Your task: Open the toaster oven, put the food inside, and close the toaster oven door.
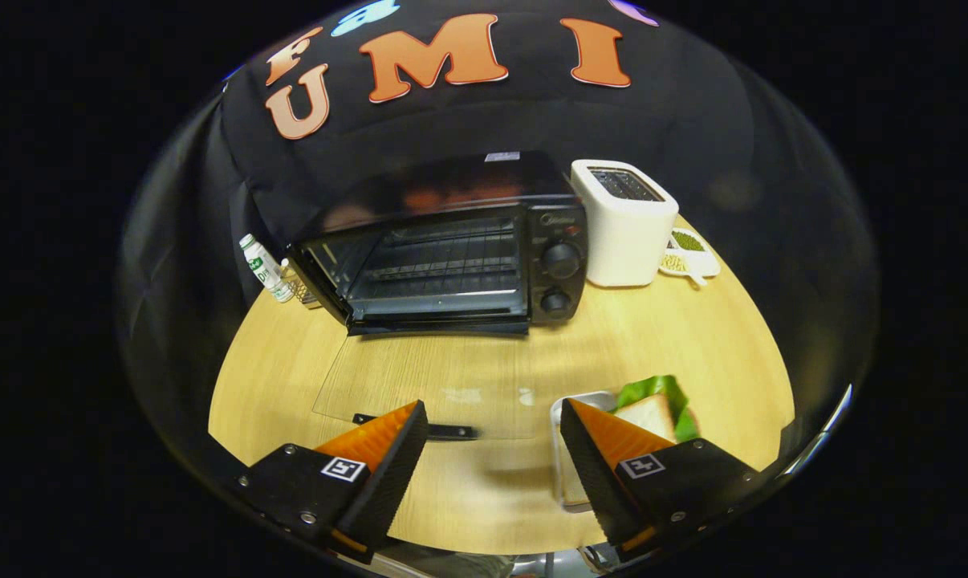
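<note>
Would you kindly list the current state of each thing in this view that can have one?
toaster oven: open, glass door folded down flat over the table, rack inside bare.
sandwich: on its tray, outside the oven, beside one finger.
gripper: jaws open, holding nothing, the door's handle just ahead of them.
toaster: upright, slots look unfilled.
bottle: upright, capped.

The gripper (pixel 494 417) hangs with its fingers spread wide, holding nothing.
</note>
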Action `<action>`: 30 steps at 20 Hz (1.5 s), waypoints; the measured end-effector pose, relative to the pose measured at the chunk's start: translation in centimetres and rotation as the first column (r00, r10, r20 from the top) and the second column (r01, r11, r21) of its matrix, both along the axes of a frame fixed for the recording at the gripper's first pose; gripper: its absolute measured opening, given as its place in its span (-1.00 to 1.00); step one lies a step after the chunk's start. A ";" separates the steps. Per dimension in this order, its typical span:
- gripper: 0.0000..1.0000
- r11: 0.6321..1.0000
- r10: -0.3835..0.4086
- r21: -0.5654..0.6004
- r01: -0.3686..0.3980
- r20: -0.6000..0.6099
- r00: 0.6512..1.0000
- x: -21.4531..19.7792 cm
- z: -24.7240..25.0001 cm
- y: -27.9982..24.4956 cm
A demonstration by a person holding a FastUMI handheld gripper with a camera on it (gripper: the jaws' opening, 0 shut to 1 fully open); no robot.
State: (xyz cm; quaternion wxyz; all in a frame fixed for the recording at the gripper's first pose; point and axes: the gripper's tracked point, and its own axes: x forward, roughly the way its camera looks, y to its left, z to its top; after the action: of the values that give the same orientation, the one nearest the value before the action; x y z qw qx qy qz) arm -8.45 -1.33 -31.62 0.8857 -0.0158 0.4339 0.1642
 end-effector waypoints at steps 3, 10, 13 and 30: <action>0.97 0.999 0.025 0.021 -0.024 -0.042 0.999 1.6 1.0 -3.6; 0.99 0.994 0.114 0.029 -0.110 -0.216 0.970 3.8 -0.5 -11.6; 0.98 0.989 0.142 0.080 -0.122 -0.330 0.933 3.0 -2.1 -13.2; -0.22 0.971 0.219 0.208 -0.119 -0.570 0.792 -0.4 -6.9 -11.3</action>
State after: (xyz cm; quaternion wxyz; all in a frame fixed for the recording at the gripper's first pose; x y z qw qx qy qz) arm -8.85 -12.58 -38.49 0.6874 0.0686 0.6690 0.2743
